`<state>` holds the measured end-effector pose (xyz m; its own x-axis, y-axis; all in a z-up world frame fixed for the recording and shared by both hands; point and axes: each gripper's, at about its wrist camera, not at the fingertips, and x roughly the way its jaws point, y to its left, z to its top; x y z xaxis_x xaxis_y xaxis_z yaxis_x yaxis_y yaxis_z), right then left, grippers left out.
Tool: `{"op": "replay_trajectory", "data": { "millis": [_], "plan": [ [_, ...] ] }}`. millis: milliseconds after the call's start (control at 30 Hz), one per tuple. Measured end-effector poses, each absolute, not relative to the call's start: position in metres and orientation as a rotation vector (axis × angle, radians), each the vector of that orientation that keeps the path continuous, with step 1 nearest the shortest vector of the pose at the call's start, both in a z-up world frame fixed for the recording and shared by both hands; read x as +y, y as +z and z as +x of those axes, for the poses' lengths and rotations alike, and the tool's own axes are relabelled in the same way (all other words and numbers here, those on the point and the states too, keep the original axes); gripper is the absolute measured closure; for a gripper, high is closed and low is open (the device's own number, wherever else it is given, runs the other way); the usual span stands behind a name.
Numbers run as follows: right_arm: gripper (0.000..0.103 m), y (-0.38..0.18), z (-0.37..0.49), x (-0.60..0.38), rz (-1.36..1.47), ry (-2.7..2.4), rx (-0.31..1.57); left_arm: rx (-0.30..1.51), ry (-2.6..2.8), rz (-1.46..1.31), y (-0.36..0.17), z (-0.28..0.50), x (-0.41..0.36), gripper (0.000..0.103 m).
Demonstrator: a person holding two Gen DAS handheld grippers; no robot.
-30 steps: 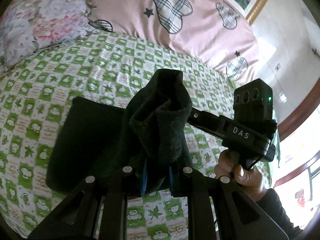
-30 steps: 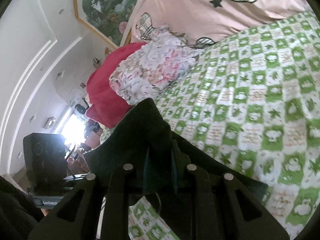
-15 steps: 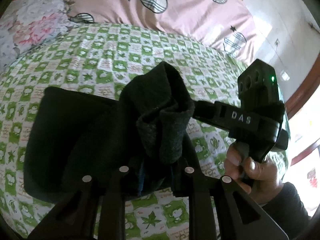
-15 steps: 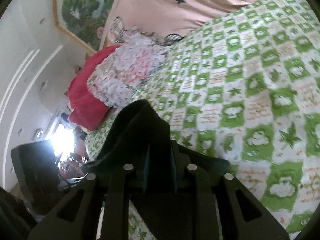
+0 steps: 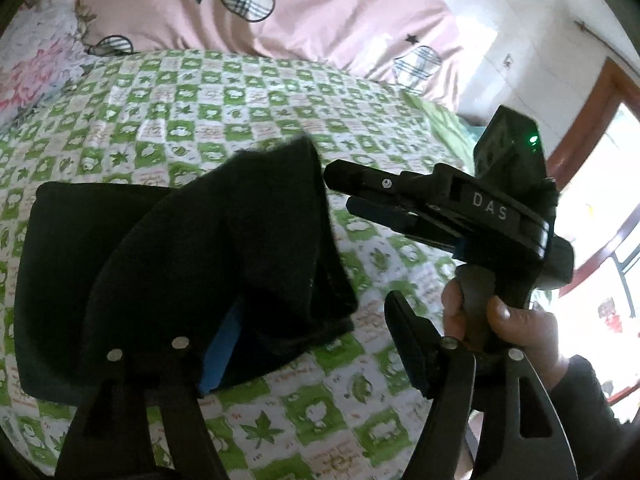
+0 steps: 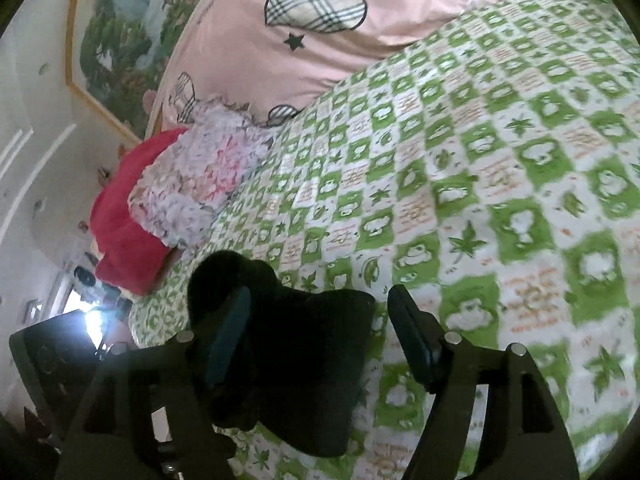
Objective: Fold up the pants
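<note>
Where green-checked bed [image 5: 280,92] fills mid-frame, dark pants [image 5: 120,264] lying folded at lower left, top flap raised and draped over one finger of left claw [image 5: 312,344]; spread wide, gripping nothing. Right claw [image 6: 320,336] likewise spread wide at bottom centre, pants against its left finger, unpinched. Pink quilt [image 6: 248,32] along top.

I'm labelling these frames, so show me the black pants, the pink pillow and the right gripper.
black pants [image 5: 224,248], left wrist view, on the raised folded layer.
pink pillow [image 6: 240,40], right wrist view, on plain pink fabric.
right gripper [image 6: 316,336], right wrist view, midway between fingertips.
</note>
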<state>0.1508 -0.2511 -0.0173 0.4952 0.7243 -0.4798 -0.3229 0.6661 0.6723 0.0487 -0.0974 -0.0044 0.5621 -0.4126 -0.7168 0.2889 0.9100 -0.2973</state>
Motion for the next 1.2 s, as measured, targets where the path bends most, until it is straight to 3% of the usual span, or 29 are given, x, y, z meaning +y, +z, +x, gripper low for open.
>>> {"op": "replay_trajectory", "data": {
  "millis": [67,167,767,1200],
  "plan": [
    [0.022,-0.015,0.145,-0.256,0.562,0.655,0.821,0.876,-0.424,-0.164,0.000,0.043,-0.092,0.028],
    [0.019,-0.009,0.135,-0.262,0.557,0.614,0.795,0.873,-0.415,-0.186,0.005,0.037,-0.082,0.027],
    [0.009,0.016,0.097,-0.231,0.474,0.583,0.780,0.823,-0.276,-0.325,0.022,0.020,-0.002,0.026],
    [0.009,0.006,0.087,-0.215,0.467,0.571,0.836,0.815,-0.175,-0.410,0.018,0.021,0.049,0.025]
  ]
}}
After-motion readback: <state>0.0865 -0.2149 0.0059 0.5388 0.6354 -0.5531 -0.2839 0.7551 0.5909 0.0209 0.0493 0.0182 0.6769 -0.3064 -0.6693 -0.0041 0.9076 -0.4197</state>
